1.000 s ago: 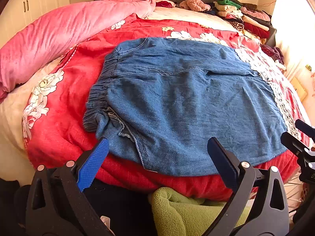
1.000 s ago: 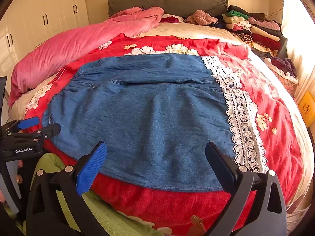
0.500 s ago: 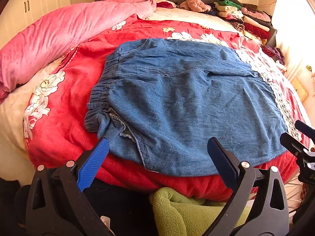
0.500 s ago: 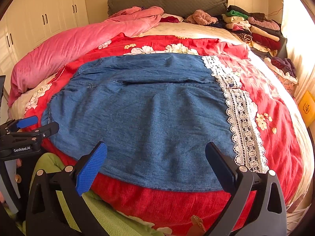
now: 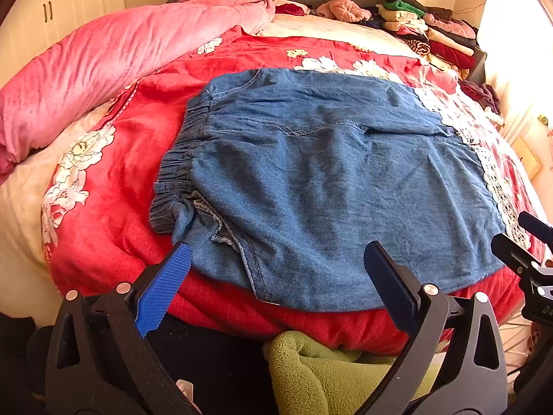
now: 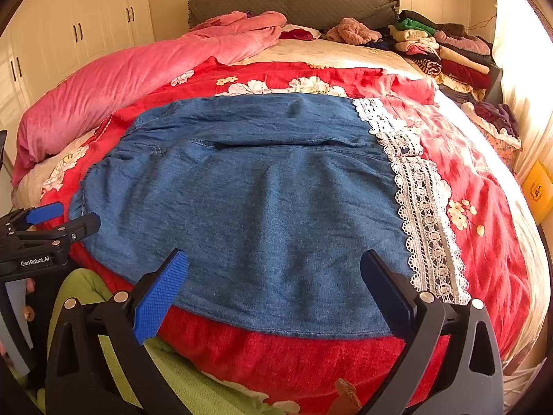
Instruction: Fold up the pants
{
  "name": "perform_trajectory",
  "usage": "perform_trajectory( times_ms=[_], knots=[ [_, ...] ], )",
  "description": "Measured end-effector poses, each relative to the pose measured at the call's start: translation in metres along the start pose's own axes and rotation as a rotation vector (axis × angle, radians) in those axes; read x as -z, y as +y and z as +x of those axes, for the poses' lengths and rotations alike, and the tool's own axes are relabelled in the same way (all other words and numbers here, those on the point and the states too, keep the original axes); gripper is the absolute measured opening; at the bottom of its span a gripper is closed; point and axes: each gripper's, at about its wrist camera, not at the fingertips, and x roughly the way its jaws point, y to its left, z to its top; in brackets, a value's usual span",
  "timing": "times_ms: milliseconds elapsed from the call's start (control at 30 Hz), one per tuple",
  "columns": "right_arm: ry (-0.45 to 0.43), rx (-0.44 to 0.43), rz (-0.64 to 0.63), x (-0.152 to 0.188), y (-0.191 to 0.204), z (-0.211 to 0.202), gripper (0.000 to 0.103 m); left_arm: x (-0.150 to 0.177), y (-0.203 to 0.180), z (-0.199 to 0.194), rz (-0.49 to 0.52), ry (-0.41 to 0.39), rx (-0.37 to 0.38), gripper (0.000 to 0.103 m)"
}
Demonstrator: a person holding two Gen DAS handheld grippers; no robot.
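Barely any change from earlier, pants sit slightly lower in the left wrist view. Left gripper spread wide, holding nothing, hovering at the pants' near edge; right gripper same (wide, empty). Pants lie flat ahead on red blanket. Green fleece below, clothes pile far right.

Left hand-held gripper and right hand-held gripper: black plastic frames, silver screws, one blue textured pad, one dark pad; white "GenRobot.AI" marking on the left.
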Motion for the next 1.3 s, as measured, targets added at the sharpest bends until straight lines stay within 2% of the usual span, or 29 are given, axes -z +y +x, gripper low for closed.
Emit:
perform_trajectory(
  times_ms=[300,533,867,1033,1133,1300],
  knots=[
    [-0.001,0.000,-0.007,-0.003,0.000,0.003,0.099,0.000,-0.002,0.001,0.001,-0.006,-0.009,0.094],
    [-0.004,-0.022,-0.019,-0.025,0.000,0.016,0.099,-0.019,0.011,0.008,-0.013,-0.004,-0.019,0.094],
    [-0.018,-0.057,-0.080,-0.091,0.006,0.056,0.099,-0.069,0.053,0.028,-0.067,-0.011,-0.030,0.094],
    [-0.014,-0.106,-0.112,-0.128,0.013,0.083,0.099,-0.103,0.080,0.049,-0.091,-0.002,-0.052,0.094],
    [-0.028,-0.108,-0.173,-0.153,0.025,0.104,0.099,-0.122,0.094,0.067,-0.102,0.008,-0.061,0.094],
    [0.017,-0.150,-0.237,-0.188,0.041,0.147,0.099,-0.147,0.111,0.099,-0.094,0.049,0.017,0.094]
  ],
)
